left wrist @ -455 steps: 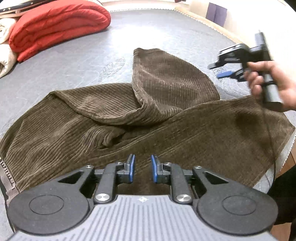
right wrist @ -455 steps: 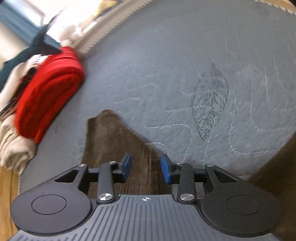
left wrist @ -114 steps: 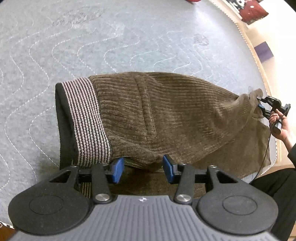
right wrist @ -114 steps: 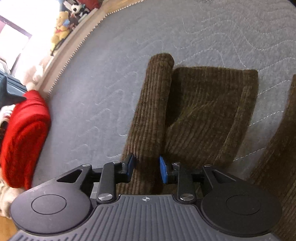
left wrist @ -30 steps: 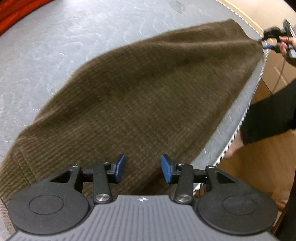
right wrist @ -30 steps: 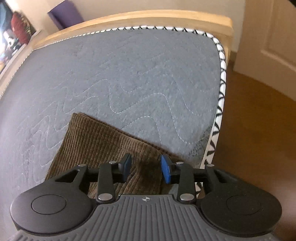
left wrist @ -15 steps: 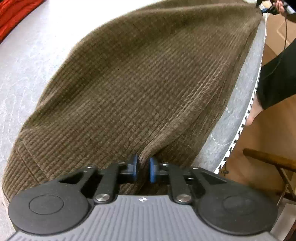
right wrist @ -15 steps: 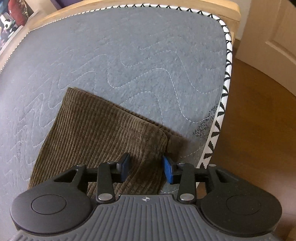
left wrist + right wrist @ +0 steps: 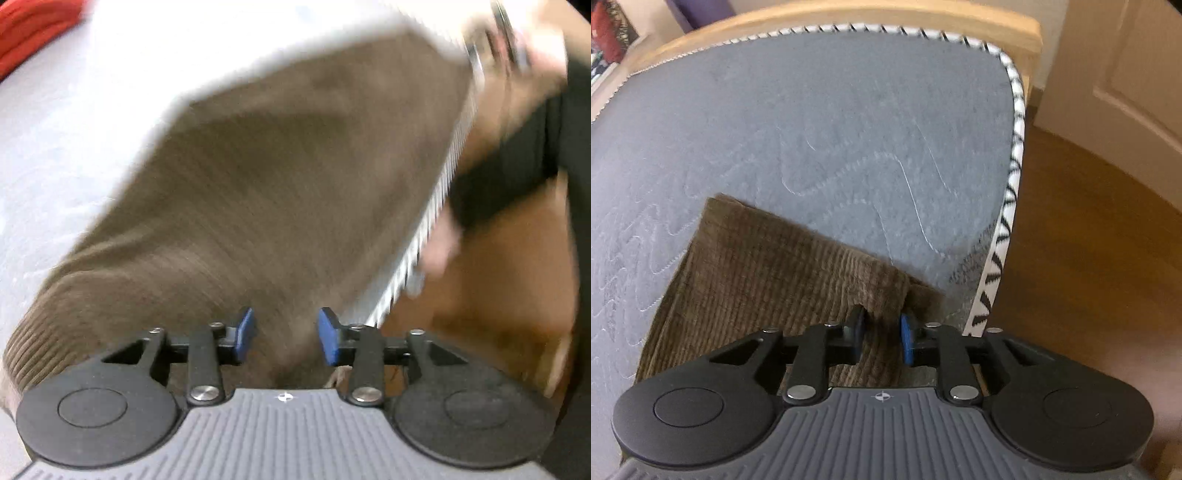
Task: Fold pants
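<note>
The brown corduroy pants (image 9: 280, 177) lie spread on the grey mattress (image 9: 66, 140), blurred in the left wrist view. My left gripper (image 9: 286, 334) hovers over their near edge by the mattress border. Its jaws are opening, and the cloth lies between and below the blue pads without being pressed. In the right wrist view a leg end of the pants (image 9: 768, 280) rests near the mattress corner. My right gripper (image 9: 881, 332) is closing on the hem corner, with a ridge of corduroy bunched between its pads.
The mattress's zigzag piping (image 9: 1008, 206) and wooden bed frame (image 9: 886, 14) run close to the right gripper, with wood floor (image 9: 1089, 258) and a door (image 9: 1126, 74) beyond. A red blanket (image 9: 29, 29) lies far left. A person's dark-clothed leg (image 9: 517, 158) stands beside the bed.
The left jaws, pinched on the cloth half a second ago, have parted and let it go as the hand moved. The right jaws have narrowed onto the hem corner.
</note>
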The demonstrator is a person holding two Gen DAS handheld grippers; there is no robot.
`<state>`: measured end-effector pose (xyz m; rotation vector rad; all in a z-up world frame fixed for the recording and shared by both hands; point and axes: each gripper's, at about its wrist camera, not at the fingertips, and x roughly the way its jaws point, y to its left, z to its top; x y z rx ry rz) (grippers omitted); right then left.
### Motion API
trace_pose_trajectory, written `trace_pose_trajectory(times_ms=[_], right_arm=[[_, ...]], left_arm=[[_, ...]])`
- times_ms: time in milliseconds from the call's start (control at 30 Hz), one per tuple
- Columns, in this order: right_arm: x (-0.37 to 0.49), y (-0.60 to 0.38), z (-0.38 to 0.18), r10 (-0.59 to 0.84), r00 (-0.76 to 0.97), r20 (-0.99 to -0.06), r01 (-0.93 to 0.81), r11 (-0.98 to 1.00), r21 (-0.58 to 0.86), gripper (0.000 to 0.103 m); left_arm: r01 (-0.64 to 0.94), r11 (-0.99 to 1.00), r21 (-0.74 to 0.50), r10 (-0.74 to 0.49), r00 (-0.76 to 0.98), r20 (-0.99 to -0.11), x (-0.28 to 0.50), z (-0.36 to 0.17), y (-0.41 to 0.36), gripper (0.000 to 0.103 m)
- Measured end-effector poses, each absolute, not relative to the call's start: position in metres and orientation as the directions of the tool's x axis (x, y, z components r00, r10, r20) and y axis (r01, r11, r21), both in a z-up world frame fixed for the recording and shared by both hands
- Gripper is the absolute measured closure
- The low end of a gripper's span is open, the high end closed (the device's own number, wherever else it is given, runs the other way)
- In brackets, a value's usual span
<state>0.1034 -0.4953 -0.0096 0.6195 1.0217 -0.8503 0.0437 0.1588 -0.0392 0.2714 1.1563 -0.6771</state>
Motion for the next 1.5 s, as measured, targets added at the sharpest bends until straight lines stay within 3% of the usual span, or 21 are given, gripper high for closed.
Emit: trace_pose_trajectory(times_ms=[100,200,267,300,400,567,767,933,1033,1100,1200,1333,1400,1500], right_arm=[[0.103,-0.487,0.006,-0.399,0.278,-0.874,0.834,0.552,0.013,0.079],[0.104,-0.483,0.020,-0.467,0.305,-0.830,0.831,0.556,-0.006,0.079],[0.104,-0.482,0.027,-0.461,0.356,-0.813,0.825,0.563,0.042,0.078],[0.106,-0.482,0.028,-0.441,0.385,-0.811,0.817,0.572,0.076,0.078],[0.119,-0.473,0.027,-0.314,0.484,-0.817,0.751,0.629,0.203,0.074],[0.161,-0.433,0.014,-0.018,0.589,-0.808,0.562,0.728,0.394,0.071],[0.211,-0.381,-0.023,0.167,0.490,-0.856,0.491,0.758,0.429,0.063],[0.236,-0.363,-0.050,0.115,0.379,-0.918,0.590,0.735,0.335,0.063],[0.240,-0.362,-0.056,0.041,0.348,-0.937,0.639,0.721,0.268,0.076],[0.244,-0.352,-0.054,-0.009,0.331,-0.944,0.641,0.736,0.217,0.092],[0.243,-0.351,-0.046,-0.047,0.374,-0.926,0.656,0.720,0.228,0.103],[0.236,-0.360,-0.009,-0.169,0.535,-0.827,0.634,0.728,0.261,0.103],[0.234,-0.374,-0.005,-0.208,0.535,-0.819,0.649,0.722,0.240,0.103],[0.239,-0.387,-0.016,-0.052,0.518,-0.854,0.589,0.745,0.312,0.099]], left_arm=[[0.481,0.867,-0.133,-0.304,0.298,-0.905,0.055,-0.030,0.198,0.061],[0.388,0.921,-0.032,-0.130,0.228,-0.965,0.057,-0.053,0.224,0.077],[0.402,0.913,0.071,0.021,0.126,-0.992,0.052,-0.081,0.231,0.081],[0.415,0.907,0.074,0.026,0.120,-0.992,0.051,-0.083,0.229,0.081],[0.376,0.925,0.061,0.005,0.147,-0.989,0.052,-0.071,0.228,0.081],[0.229,0.973,-0.039,-0.119,0.347,-0.930,0.067,-0.028,0.242,0.075],[0.169,0.985,-0.022,-0.091,0.412,-0.907,0.094,-0.016,0.224,0.072],[0.193,0.980,-0.042,-0.124,0.439,-0.890,0.112,-0.010,0.200,0.071],[0.214,0.972,-0.091,-0.179,0.436,-0.882,0.131,-0.016,0.183,0.071],[0.243,0.963,-0.113,-0.212,0.432,-0.877,0.140,-0.020,0.167,0.071],[0.285,0.952,-0.110,-0.227,0.422,-0.878,0.156,-0.027,0.141,0.071],[0.302,0.946,-0.115,-0.241,0.422,-0.874,0.174,-0.037,0.124,0.070],[0.330,0.936,-0.122,-0.261,0.419,-0.870,0.179,-0.039,0.116,0.062],[0.396,0.910,-0.118,-0.285,0.393,-0.874,0.185,-0.050,0.101,0.059]])
